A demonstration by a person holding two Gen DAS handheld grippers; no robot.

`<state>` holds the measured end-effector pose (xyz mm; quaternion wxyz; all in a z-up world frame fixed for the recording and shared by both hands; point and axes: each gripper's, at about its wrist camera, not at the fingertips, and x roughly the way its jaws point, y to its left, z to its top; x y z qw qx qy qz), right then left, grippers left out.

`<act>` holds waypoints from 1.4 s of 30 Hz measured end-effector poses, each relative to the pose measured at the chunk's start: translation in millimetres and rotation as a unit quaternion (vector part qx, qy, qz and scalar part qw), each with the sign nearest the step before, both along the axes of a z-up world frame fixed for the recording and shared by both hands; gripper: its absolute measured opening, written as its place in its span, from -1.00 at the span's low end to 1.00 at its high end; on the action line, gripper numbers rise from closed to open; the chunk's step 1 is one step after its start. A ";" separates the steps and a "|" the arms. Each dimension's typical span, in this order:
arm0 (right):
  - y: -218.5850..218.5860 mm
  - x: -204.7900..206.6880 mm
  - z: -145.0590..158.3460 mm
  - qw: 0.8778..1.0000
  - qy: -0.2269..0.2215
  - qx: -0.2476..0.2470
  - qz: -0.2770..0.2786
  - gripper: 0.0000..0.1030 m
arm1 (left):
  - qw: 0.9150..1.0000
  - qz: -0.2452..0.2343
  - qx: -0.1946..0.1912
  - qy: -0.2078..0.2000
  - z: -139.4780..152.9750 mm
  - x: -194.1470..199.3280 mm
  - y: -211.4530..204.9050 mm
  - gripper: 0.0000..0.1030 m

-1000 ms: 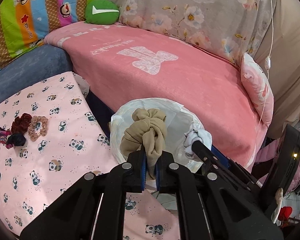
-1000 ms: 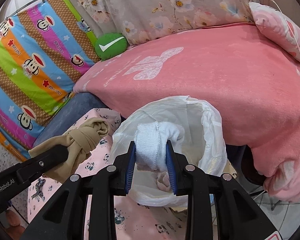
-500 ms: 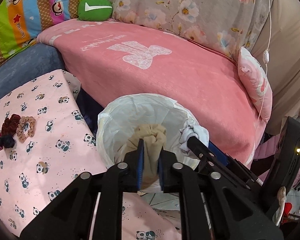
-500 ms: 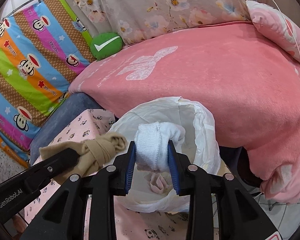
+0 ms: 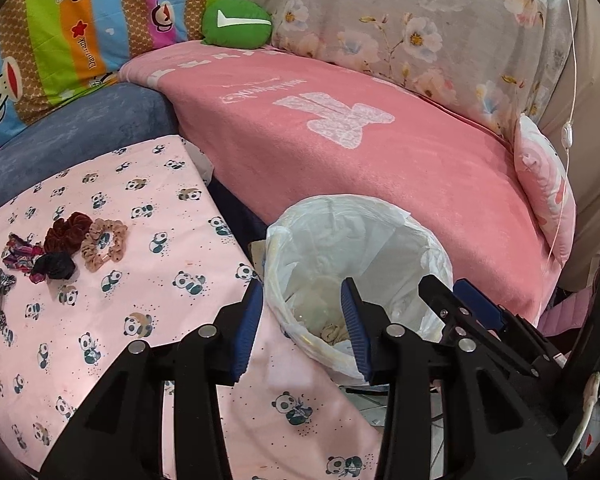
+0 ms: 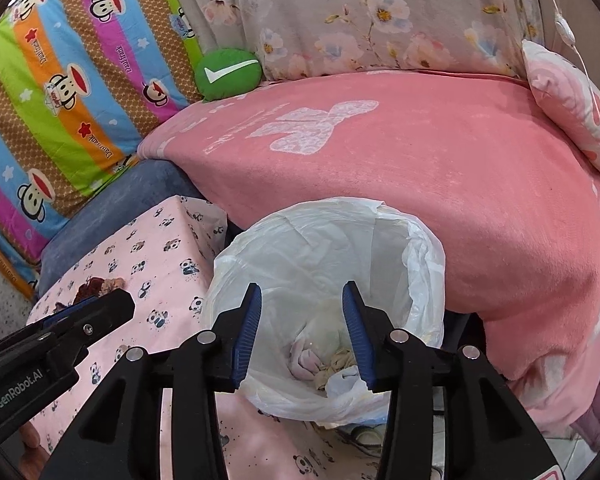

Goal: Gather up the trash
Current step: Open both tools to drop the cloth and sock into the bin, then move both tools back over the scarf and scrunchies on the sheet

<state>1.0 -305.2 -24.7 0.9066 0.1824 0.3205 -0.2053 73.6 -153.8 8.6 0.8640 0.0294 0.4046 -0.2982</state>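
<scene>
Two black grippers with blue pads are held over a white-lined bin (image 6: 420, 248) beside a pink sofa (image 6: 440, 168). The left gripper (image 5: 300, 324) and right gripper (image 6: 302, 332) are both opening, with nothing between their jaws. Beige and white socks (image 6: 332, 364) lie at the bin's bottom. Scrunchies (image 5: 84, 244) rest on a panda-print cloth (image 5: 148, 280).

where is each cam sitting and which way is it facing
Left wrist: on the left tongs, angled down at the lined bin and panda cloth; its blue pads and the right tongs show.
Right wrist: on the right tongs, angled down into the bin; the left tongs show at left.
Shared: bin, pink blanket, green cushion.
</scene>
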 end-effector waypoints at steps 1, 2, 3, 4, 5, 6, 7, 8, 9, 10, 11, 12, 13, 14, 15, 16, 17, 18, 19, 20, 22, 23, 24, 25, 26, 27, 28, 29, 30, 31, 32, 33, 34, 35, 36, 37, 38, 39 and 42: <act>3.7 0.5 1.1 1.000 0.000 -0.001 0.003 -0.14 | 1.000 0.004 0.000 0.001 -0.6 0.6 4.4 -0.25; 7.1 1.0 1.9 1.000 0.000 -0.002 0.006 -0.11 | 1.000 0.007 0.000 0.001 -1.1 1.3 8.0 -0.25; 10.4 1.1 2.4 1.000 0.000 -0.004 0.009 -0.10 | 1.000 0.011 -0.001 0.002 -1.5 1.9 12.6 -0.25; 15.0 1.5 3.0 1.000 0.001 -0.007 0.012 -0.10 | 1.000 0.015 -0.001 0.002 -2.1 2.1 17.2 -0.25; 18.3 2.2 3.4 1.000 0.002 -0.009 0.016 -0.10 | 1.000 0.019 0.000 0.003 -2.8 2.7 22.2 -0.25; 22.0 2.6 3.9 1.000 0.003 -0.010 0.019 -0.10 | 1.000 0.024 0.000 0.004 -3.8 3.2 27.1 -0.25; 26.1 3.3 4.4 1.000 0.004 -0.012 0.022 -0.10 | 1.000 0.027 0.000 0.005 -4.5 3.6 31.4 -0.25; 30.2 4.0 4.9 1.000 0.005 -0.015 0.026 -0.10 | 0.999 0.031 0.000 0.006 -5.6 3.7 35.9 -0.25; 34.4 4.8 5.4 0.999 0.006 -0.017 0.029 -0.10 | 0.999 0.036 0.000 0.008 -6.4 4.4 40.9 -0.25; 37.8 5.6 5.9 0.999 0.007 -0.019 0.032 -0.09 | 0.999 0.040 -0.001 0.010 -7.2 5.0 46.2 -0.24; 42.0 6.4 6.5 0.999 0.008 -0.021 0.035 -0.08 | 0.999 0.045 -0.002 0.011 -7.7 5.5 51.6 -0.24; 45.6 7.0 7.1 0.999 0.009 -0.022 0.037 -0.08 | 0.999 0.049 -0.003 0.012 -8.1 6.1 57.1 -0.24; 50.4 7.9 7.7 0.999 0.010 -0.025 0.041 -0.08 | 0.999 0.052 -0.004 0.012 -8.3 6.6 62.1 -0.24; 54.9 8.8 8.3 0.999 0.011 -0.027 0.045 -0.08 | 0.998 0.057 -0.005 0.013 -8.6 7.0 67.1 -0.24; 58.8 10.3 9.1 0.998 0.012 -0.029 0.048 -0.08 | 0.998 0.062 -0.006 0.013 -8.7 7.6 72.8 -0.24; 63.7 11.3 9.6 0.998 0.013 -0.031 0.052 -0.07 | 0.998 0.067 -0.008 0.015 -9.1 8.5 78.9 -0.24; 68.6 12.4 10.0 0.998 0.014 -0.032 0.055 -0.07 | 0.997 0.072 -0.009 0.016 -9.4 9.3 84.2 -0.24; 73.6 13.3 10.4 0.998 0.015 -0.035 0.059 -0.07 | 0.997 0.076 -0.011 0.019 -9.7 10.6 89.9 -0.24; 78.0 14.4 10.6 0.997 0.016 -0.036 0.062 -0.07 | 0.996 0.081 -0.012 0.021 -10.1 11.9 95.8 -0.24; 83.3 15.9 10.7 0.997 0.017 -0.038 0.066 -0.07 | 0.996 0.086 -0.014 0.022 -10.7 13.0 101.9 -0.24; 92.2 18.9 10.8 0.996 0.020 -0.041 0.074 -0.07 | 0.995 0.096 -0.015 0.024 -11.8 14.7 112.8 -0.24; 97.1 20.7 10.9 0.996 0.021 -0.043 0.078 -0.07 | 0.994 0.102 -0.016 0.025 -12.8 15.8 118.9 -0.24; 100.5 22.4 11.0 0.995 0.022 -0.043 0.081 -0.07 | 0.994 0.106 -0.016 0.027 -13.8 16.6 123.8 -0.24; 105.2 24.1 10.8 0.995 0.023 -0.044 0.086 -0.07 | 0.993 0.112 -0.018 0.029 -14.9 18.1 130.2 -0.24; 109.2 26.2 11.0 0.995 0.024 -0.045 0.089 -0.07 | 0.992 0.117 -0.019 0.031 -16.1 19.5 135.8 -0.24; 113.5 28.2 11.1 0.994 0.025 -0.047 0.093 -0.07 | 0.992 0.123 -0.020 0.033 -17.4 21.1 142.2 -0.24; 118.5 30.3 10.8 0.994 0.027 -0.048 0.097 -0.07 | 0.991 0.129 -0.022 0.034 -18.7 23.0 148.8 -0.24; 123.1 32.1 10.2 0.993 0.029 -0.049 0.102 -0.07 | 0.990 0.134 -0.022 0.036 -20.1 24.3 154.5 -0.24; 128.5 34.5 9.8 0.993 0.031 -0.051 0.106 -0.07 | 0.989 0.141 -0.023 0.038 -21.7 26.5 162.1 -0.24; 132.4 36.8 9.3 0.992 0.032 -0.052 0.110 -0.07 | 0.988 0.146 -0.024 0.039 -22.7 28.1 167.9 -0.24; 137.1 39.1 8.8 0.991 0.034 -0.053 0.114 -0.07 | 0.987 0.153 -0.022 0.039 -24.0 29.9 174.9 -0.24; 141.9 41.4 8.2 0.991 0.035 -0.054 0.119 -0.06 | 0.986 0.159 -0.020 0.038 -24.9 31.1 180.6 -0.24; 145.8 43.6 7.6 0.990 0.036 -0.054 0.122 -0.03 | 0.985 0.166 -0.018 0.037 -26.2 32.9 188.0 -0.23; 151.0 46.0 7.1 0.990 0.036 -0.056 0.126 0.05 | 0.984 0.174 -0.016 0.037 -27.6 35.0 195.8 -0.20; 156.2 48.3 6.6 0.989 0.036 -0.057 0.129 0.07 | 0.983 0.181 -0.016 0.037 -28.7 36.9 202.8 -0.17; 161.9 50.3 5.7 0.989 0.037 -0.058 0.134 0.07 | 0.981 0.190 -0.015 0.036 -30.3 39.1 211.4 -0.10; 166.3 53.0 4.5 0.988 0.038 -0.058 0.139 0.07 | 0.979 0.199 -0.013 0.035 -31.6 40.9 218.9 -0.06; 172.4 56.6 2.7 0.987 0.041 -0.058 0.145 0.07 | 0.978 0.208 -0.011 0.034 -33.2 43.0 227.5 -0.06; 187.1 65.8 -2.9 0.984 0.046 -0.058 0.159 0.07 | 0.971 0.235 -0.003 0.034 -38.8 49.5 253.1 0.04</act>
